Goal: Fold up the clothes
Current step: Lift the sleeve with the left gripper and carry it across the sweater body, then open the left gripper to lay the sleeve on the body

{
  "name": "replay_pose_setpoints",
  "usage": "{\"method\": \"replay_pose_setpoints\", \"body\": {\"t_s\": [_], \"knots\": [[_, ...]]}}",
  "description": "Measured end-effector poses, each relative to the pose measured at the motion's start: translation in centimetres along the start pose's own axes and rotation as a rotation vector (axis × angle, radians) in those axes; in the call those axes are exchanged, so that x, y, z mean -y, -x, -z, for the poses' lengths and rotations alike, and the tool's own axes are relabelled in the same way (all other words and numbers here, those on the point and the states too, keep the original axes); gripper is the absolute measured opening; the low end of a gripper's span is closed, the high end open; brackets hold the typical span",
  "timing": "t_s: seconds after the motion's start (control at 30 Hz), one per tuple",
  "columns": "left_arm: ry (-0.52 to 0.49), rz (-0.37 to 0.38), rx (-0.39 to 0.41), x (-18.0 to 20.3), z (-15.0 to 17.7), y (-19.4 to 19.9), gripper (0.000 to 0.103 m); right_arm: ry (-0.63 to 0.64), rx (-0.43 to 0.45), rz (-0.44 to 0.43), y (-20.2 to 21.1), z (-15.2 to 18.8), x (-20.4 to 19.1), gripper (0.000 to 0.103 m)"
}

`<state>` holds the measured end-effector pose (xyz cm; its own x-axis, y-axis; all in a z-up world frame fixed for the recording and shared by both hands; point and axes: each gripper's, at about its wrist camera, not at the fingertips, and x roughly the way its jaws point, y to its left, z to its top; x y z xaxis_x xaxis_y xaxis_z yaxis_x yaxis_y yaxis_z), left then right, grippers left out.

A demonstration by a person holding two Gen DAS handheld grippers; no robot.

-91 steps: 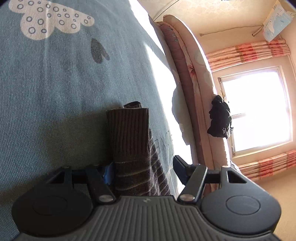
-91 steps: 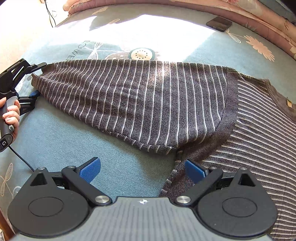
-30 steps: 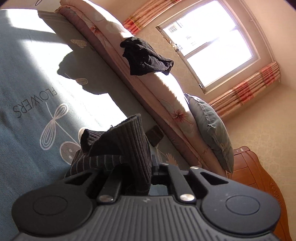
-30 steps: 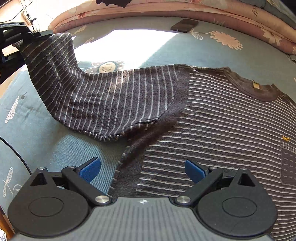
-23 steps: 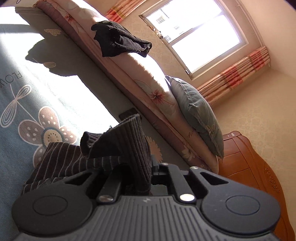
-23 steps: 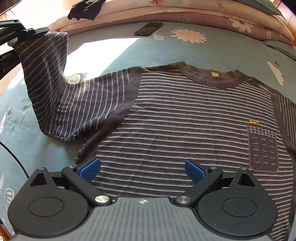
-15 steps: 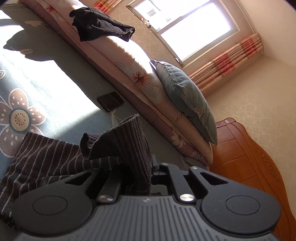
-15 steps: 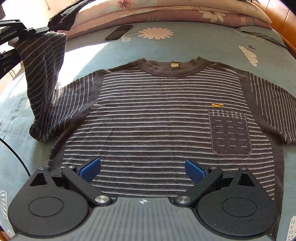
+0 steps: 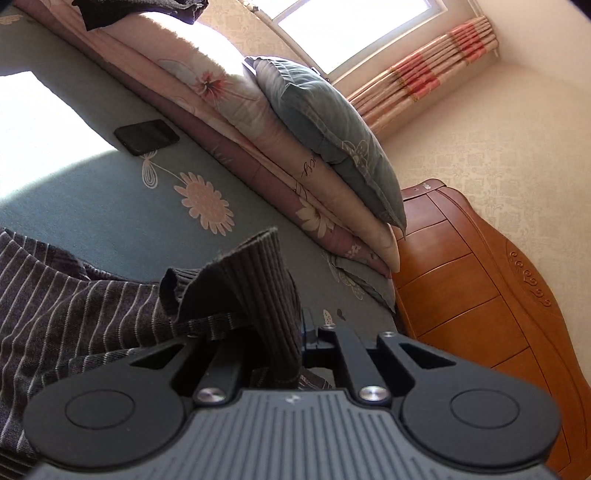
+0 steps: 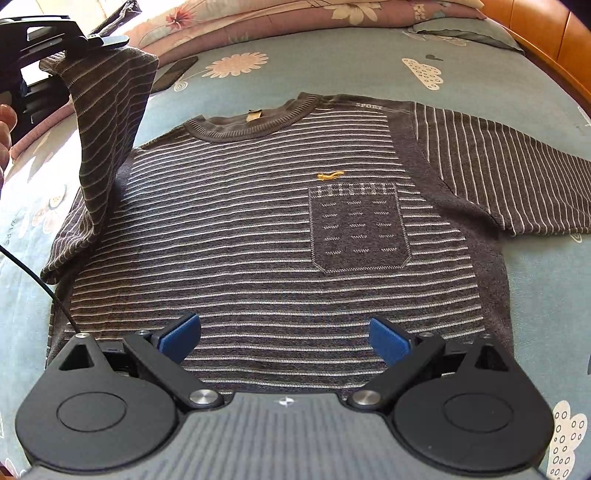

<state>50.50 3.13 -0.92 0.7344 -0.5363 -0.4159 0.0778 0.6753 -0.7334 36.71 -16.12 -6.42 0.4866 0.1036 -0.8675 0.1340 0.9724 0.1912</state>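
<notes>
A dark brown sweater (image 10: 258,236) with thin white stripes and a chest pocket lies face up on the blue-grey bed sheet (image 10: 332,70). My left gripper (image 9: 280,332) is shut on the ribbed cuff of its left sleeve (image 9: 258,280). In the right wrist view that left gripper (image 10: 92,40) holds the sleeve (image 10: 107,122) raised above the sweater's shoulder, the fabric hanging down to the bed. The other sleeve (image 10: 509,177) lies flat to the right. My right gripper (image 10: 286,338) hovers open over the sweater's hem, touching nothing.
A black phone (image 9: 146,136) lies on the sheet near the folded floral quilts (image 9: 229,92), which carry a grey-blue pillow (image 9: 325,125). A dark garment (image 9: 140,9) lies on the quilts. A wooden headboard (image 9: 480,295) bounds the bed's far end. A hand (image 10: 5,133) shows at left.
My left gripper shut on the sleeve cuff, lifted it off the bed and carried it up toward the sweater's body. My right gripper stayed open while sliding along the hem to the middle.
</notes>
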Motion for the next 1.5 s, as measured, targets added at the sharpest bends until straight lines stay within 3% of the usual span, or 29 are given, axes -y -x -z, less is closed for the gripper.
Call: {"method": "replay_pose_setpoints", "body": {"t_s": [0.27,0.73,1.23,1.37,1.43,1.5], "knots": [[-0.065,0.016,-0.052,2.5,3.6,-4.3,0.006,0.005,-0.009,-0.016,0.2,0.5,1.9,0.100],[-0.163,-0.090,-0.140,2.5,9.5,-11.8,0.006,0.010,-0.022,-0.032,0.1,1.6,3.9,0.100],[-0.269,-0.130,-0.182,4.1,11.8,-15.1,0.006,-0.006,-0.035,-0.003,-0.5,1.8,5.5,0.100],[-0.339,-0.150,-0.215,4.6,12.9,-16.0,0.006,-0.015,-0.037,0.011,-0.6,1.8,5.8,0.100],[-0.397,-0.160,-0.229,5.2,13.5,-16.1,0.012,-0.020,-0.036,0.015,-0.6,1.7,6.0,0.100],[-0.460,-0.160,-0.243,5.8,14.1,-16.2,0.026,-0.023,-0.036,0.018,-0.7,1.6,6.1,0.100]]}}
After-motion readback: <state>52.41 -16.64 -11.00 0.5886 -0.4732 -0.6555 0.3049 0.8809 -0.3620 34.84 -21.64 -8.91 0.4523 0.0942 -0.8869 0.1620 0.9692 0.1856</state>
